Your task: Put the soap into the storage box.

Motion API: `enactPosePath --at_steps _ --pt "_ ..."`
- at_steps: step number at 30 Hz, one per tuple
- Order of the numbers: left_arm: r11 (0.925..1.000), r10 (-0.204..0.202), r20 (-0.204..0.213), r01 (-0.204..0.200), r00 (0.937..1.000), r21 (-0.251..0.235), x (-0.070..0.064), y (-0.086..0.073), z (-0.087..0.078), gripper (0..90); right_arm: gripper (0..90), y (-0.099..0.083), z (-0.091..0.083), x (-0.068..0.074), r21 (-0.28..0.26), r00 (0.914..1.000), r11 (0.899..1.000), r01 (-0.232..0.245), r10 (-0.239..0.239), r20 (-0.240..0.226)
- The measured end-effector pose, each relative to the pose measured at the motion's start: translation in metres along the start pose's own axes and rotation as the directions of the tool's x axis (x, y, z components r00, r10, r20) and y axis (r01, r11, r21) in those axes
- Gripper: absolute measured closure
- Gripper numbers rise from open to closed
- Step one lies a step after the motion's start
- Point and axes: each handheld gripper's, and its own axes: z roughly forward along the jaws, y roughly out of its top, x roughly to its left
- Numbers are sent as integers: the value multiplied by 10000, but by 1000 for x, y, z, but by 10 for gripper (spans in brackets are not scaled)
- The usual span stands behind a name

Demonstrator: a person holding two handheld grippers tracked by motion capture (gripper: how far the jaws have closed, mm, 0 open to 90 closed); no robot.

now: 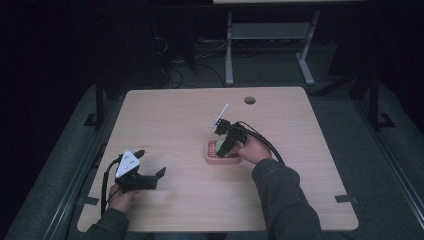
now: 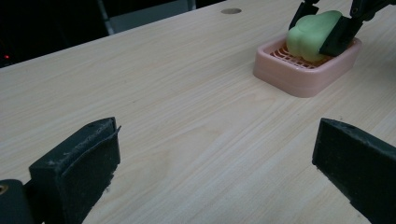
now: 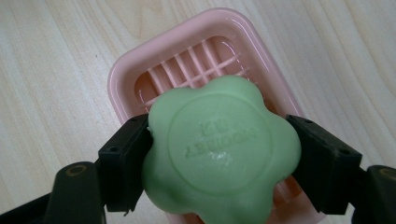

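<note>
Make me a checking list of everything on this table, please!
Surface: pale wooden table, round hole near far edge.
Job's things: green flower-shaped soap over pink soap dish.
Clutter: nothing seen.
Grippers: right gripper shut on soap; left gripper open, holding nothing, near front left.
Cables: black cable trails from right gripper.
Surroundings: dark room, grey desk legs behind.

The right gripper (image 3: pixel 219 163) clamps its two black jaws on either side of a green flower-shaped soap (image 3: pixel 219 154), held over the slatted pink soap dish (image 3: pixel 140 70) that sits on the pale wooden worktop (image 3: pixel 51 93).
</note>
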Motion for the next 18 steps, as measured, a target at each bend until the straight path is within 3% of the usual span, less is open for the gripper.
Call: enactPosePath --at_steps 18 --pt "10000 6 17 -5 10000 -10 0 0 0 2 253 -2 -1 -2 -39 9999 9999 -109 108 -133"
